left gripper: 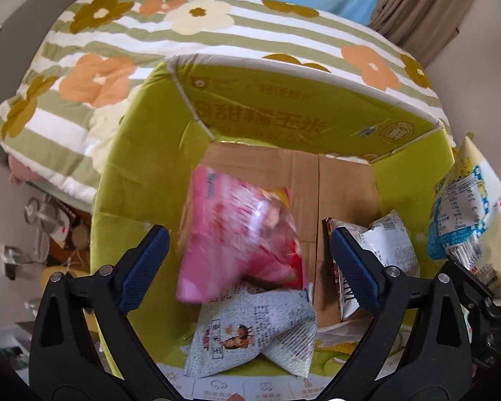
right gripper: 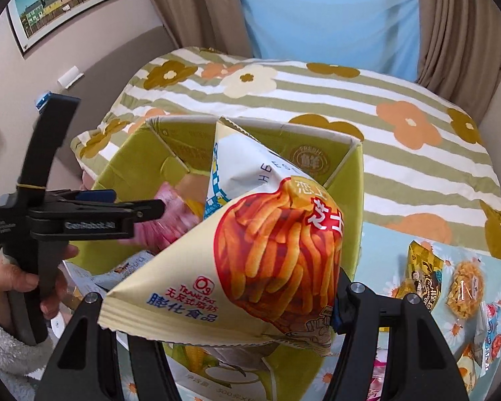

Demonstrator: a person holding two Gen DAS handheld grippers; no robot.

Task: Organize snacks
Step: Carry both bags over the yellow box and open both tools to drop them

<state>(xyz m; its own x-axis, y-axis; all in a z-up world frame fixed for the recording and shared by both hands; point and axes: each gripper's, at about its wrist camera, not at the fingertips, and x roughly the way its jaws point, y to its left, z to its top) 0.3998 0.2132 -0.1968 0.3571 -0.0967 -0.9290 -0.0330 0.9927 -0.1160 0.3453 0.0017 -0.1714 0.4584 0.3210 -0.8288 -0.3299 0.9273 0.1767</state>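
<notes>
Left gripper [left gripper: 248, 257]: jaws wide apart above the box, holding nothing; the pink snack bag [left gripper: 240, 234] lies blurred between them and clear of both pads.
Right gripper [right gripper: 217, 314]: half closed and clamped on the cheese-stick bag [right gripper: 250, 250], which hangs tilted over the box's near right corner.
Box [left gripper: 133, 153]: green carton with flaps raised, standing in front of the flowered quilt [left gripper: 217, 33]; its brown floor shows.
Already inside: a grey-printed packet [left gripper: 250, 334] near the front wall, and a white packet [left gripper: 394, 244] to the right beside a dark one.
Still outside: a yellow-wrapped snack [right gripper: 421, 277] and other small packets on the desk [right gripper: 377, 244], right of the box.
Step in hand: loading snacks into the box; the pink bag looks released, the cheese-stick bag seems next.
Next move calls for: bringing the right gripper over the opening, then parting its jaws so the bag falls in.
Edges: the raised right flap stands close to the held bag and could catch its corner.
Open room: bare floor at the far middle of the box; the two grippers crowd the opening, so the left should clear first.
</notes>
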